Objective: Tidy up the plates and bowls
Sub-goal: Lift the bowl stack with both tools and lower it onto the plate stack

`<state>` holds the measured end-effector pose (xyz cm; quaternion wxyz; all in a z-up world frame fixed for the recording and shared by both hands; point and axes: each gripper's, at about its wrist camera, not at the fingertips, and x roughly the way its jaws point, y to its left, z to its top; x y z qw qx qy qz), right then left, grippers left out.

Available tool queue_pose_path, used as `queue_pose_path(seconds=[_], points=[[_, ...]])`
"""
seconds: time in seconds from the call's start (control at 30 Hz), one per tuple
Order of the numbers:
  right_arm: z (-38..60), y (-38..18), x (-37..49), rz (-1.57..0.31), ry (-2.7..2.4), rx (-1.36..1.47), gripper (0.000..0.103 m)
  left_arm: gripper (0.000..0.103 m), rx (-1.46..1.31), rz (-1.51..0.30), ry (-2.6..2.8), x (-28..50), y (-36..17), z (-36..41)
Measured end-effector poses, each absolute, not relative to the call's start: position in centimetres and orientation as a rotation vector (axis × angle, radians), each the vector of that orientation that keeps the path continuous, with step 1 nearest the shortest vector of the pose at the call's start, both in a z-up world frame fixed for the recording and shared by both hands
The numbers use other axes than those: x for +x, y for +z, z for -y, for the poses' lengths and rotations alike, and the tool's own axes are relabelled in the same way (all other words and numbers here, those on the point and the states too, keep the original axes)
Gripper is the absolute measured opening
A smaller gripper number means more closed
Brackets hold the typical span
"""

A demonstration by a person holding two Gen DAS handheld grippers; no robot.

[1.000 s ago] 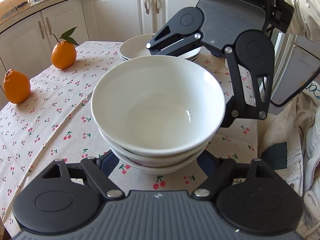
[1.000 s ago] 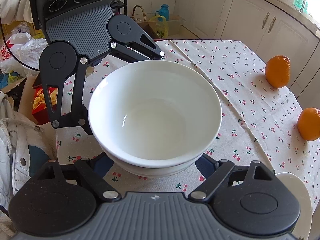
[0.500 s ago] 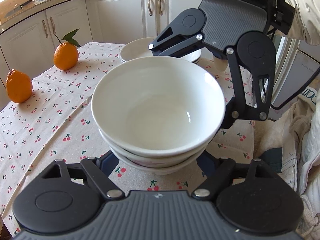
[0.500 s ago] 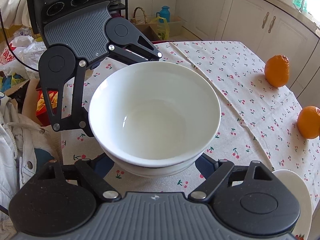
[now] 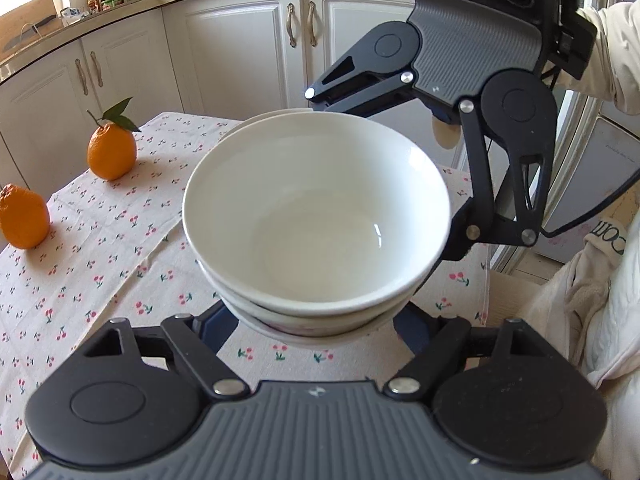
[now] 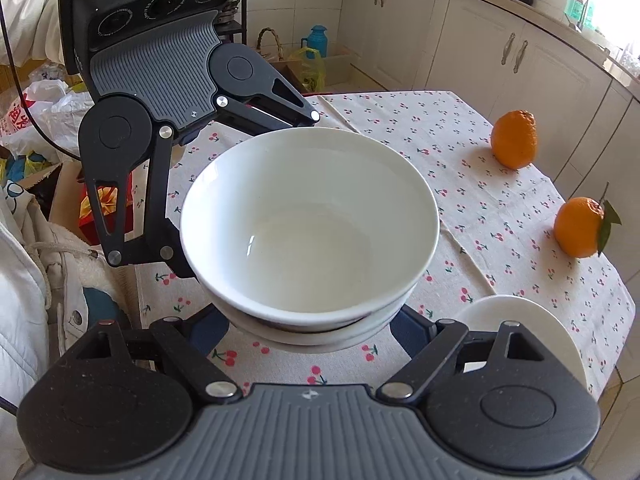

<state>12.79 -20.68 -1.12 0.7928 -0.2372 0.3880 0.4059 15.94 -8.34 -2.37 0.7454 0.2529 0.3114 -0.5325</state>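
The nested stack of white ceramic bowls is gathered and hangs above the cherry-print tabletop, clamped between the left hand-held gripper and the right hand-held gripper from opposite sides. It is not yet set down; the stack of white plates lies apart near the edge, probably its neighbour.

Stack of white bowls upright above cherry-print tablecloth, white plates beside

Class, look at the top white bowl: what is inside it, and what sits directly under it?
The top bowl is empty. More white bowls nest beneath; only their rims show, so their insides are hidden.
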Motion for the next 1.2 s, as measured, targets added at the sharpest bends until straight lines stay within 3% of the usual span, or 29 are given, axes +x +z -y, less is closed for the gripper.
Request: queue_pose_path(seconds=[0.57, 1.2], points=[[30.1, 0.3, 13.0, -0.809, 0.711, -0.483, 0.090, 0.084, 0.612, -0.601, -1.254, 19.6, -1.8, 18.4], [34.2, -2.5, 17.1, -0.852, 0.645, -0.403, 0.090, 0.083, 0.623, -0.636, -1.259, 23.7, -4.4, 22.2]])
